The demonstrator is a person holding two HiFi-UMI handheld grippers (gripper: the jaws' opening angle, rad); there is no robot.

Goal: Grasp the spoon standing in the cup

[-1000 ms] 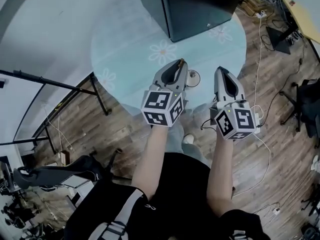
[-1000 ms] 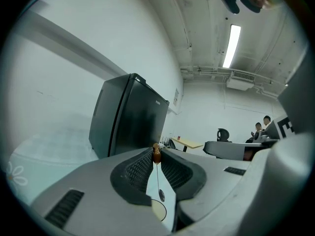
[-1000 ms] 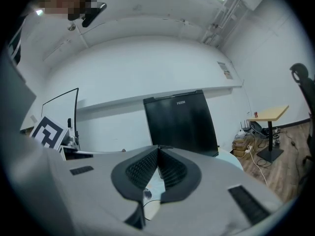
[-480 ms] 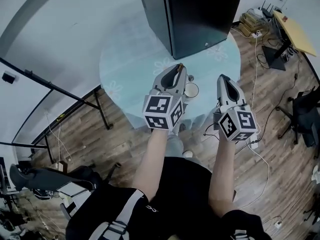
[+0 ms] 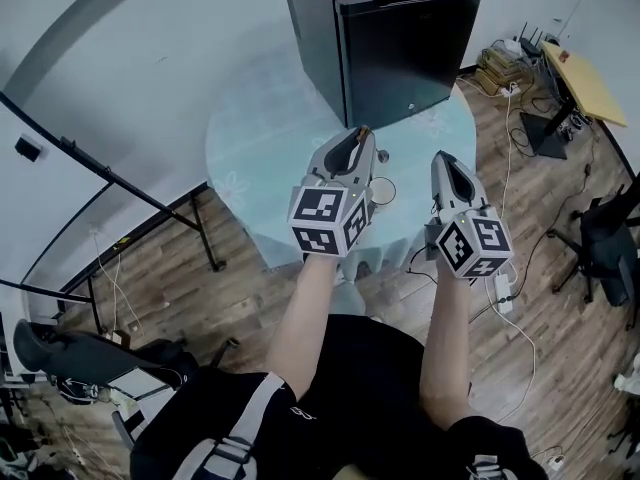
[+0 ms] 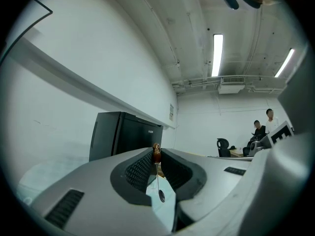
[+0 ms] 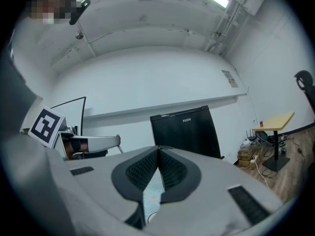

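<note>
Brown-tipped spoon point(image 6: 156, 154) clamped btw left gripper point(image 6: 155, 150) pads, bowl end hanging down; right gripper point(image 7: 157, 149) jaws together, nothing btw them.

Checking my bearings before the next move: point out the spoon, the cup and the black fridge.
spoon point(image 6: 156, 153): left gripper view, on its brown handle end.
cup point(image 5: 384, 190): head view, on its open mouth.
black fridge point(image 5: 405, 53): head view, on the door front.

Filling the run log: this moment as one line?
left gripper: shut on spoon | spoon: hanging by handle | right gripper: shut, empty
</note>
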